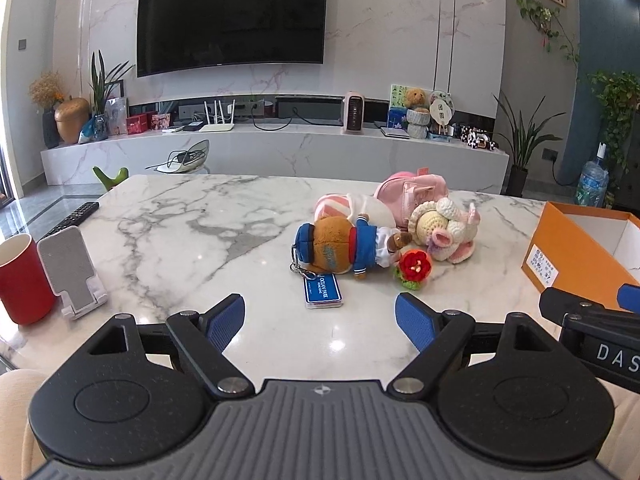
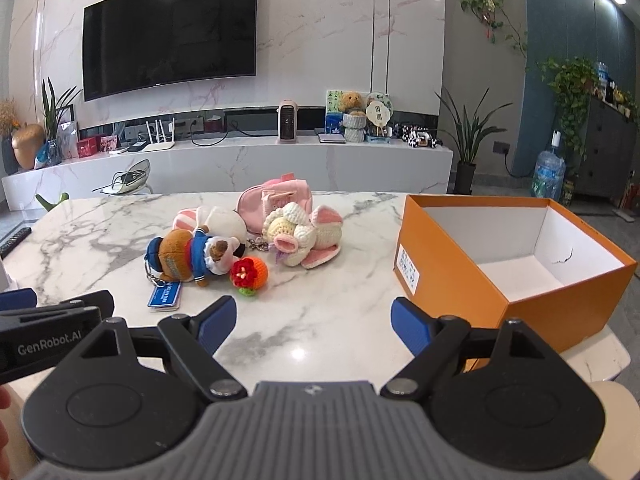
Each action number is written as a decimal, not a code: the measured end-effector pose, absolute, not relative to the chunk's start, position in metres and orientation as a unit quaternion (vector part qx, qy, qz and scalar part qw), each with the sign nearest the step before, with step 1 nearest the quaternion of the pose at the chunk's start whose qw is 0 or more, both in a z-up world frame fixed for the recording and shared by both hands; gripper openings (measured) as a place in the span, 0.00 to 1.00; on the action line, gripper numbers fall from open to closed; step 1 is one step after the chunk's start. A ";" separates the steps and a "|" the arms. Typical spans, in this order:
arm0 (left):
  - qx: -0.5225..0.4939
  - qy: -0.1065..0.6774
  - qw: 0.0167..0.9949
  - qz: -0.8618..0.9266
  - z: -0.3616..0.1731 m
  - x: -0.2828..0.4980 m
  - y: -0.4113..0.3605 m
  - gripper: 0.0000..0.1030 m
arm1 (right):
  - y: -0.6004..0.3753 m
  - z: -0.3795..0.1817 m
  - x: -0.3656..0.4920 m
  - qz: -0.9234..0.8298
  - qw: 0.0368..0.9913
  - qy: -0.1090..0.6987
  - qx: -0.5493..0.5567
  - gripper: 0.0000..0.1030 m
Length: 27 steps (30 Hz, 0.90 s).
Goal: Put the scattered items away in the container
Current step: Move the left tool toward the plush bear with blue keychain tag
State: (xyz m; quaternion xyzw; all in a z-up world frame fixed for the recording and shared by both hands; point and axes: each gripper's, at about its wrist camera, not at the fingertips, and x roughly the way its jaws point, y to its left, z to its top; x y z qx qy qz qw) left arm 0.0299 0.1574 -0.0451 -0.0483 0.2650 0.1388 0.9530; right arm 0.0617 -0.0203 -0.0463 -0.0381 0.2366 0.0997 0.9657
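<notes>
A pile of soft toys lies mid-table: a brown bear in a blue sailor suit (image 1: 348, 246) (image 2: 188, 256) with a blue keychain tag (image 1: 323, 292) (image 2: 165, 295), an orange crochet ball with a red flower (image 1: 414, 269) (image 2: 249, 273), a cream and pink crochet doll (image 1: 448, 232) (image 2: 304, 234), a pink pouch (image 1: 416, 192) (image 2: 276, 200) and a pink-striped white plush (image 1: 352, 208) (image 2: 212, 220). An open orange box (image 2: 452, 276) (image 1: 560, 256) stands to the right, empty. My left gripper (image 1: 320, 322) and right gripper (image 2: 312, 322) are open and empty, near the table's front edge, short of the toys.
A red cup (image 1: 22, 278) and a white phone stand (image 1: 74, 270) stand at the left front. A black remote (image 1: 74, 218) lies at the left edge. The marble table (image 1: 192, 232) ends just right of the box (image 2: 600, 356). A TV wall and console are behind.
</notes>
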 end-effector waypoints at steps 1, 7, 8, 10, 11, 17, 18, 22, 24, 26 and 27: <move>-0.048 0.267 0.952 0.140 -0.047 0.032 0.158 0.95 | -0.020 -0.048 0.064 0.100 0.965 0.237 -0.039 0.84; -0.047 0.281 0.947 0.149 -0.061 0.047 0.162 0.95 | -0.013 -0.064 0.080 0.098 0.963 0.243 -0.054 0.84; -0.046 0.285 0.945 0.151 -0.063 0.051 0.163 0.95 | -0.012 -0.067 0.083 0.096 0.963 0.245 -0.059 0.84; -0.044 0.295 0.942 0.154 -0.068 0.059 0.166 0.95 | -0.010 -0.072 0.090 0.098 0.961 0.252 -0.060 0.83; -0.044 0.299 0.940 0.155 -0.071 0.063 0.167 0.95 | -0.009 -0.074 0.095 0.099 0.960 0.256 -0.059 0.83; -0.045 0.316 0.933 0.165 -0.078 0.091 0.178 0.95 | 0.003 -0.084 0.123 0.106 0.953 0.275 -0.069 0.81; -0.043 0.318 0.932 0.167 -0.079 0.095 0.180 0.95 | 0.004 -0.085 0.128 0.107 0.952 0.278 -0.069 0.80; -0.038 0.324 0.931 0.166 -0.081 0.115 0.187 0.95 | 0.010 -0.086 0.149 0.107 0.950 0.286 -0.068 0.78; -0.037 0.325 0.931 0.162 -0.082 0.125 0.189 0.95 | 0.013 -0.086 0.159 0.107 0.950 0.286 -0.068 0.77; -0.029 0.328 0.932 0.155 -0.083 0.136 0.190 0.95 | 0.017 -0.086 0.169 0.109 0.950 0.284 -0.072 0.76; -0.023 0.329 0.932 0.151 -0.084 0.142 0.191 0.95 | 0.020 -0.086 0.173 0.112 0.950 0.281 -0.075 0.76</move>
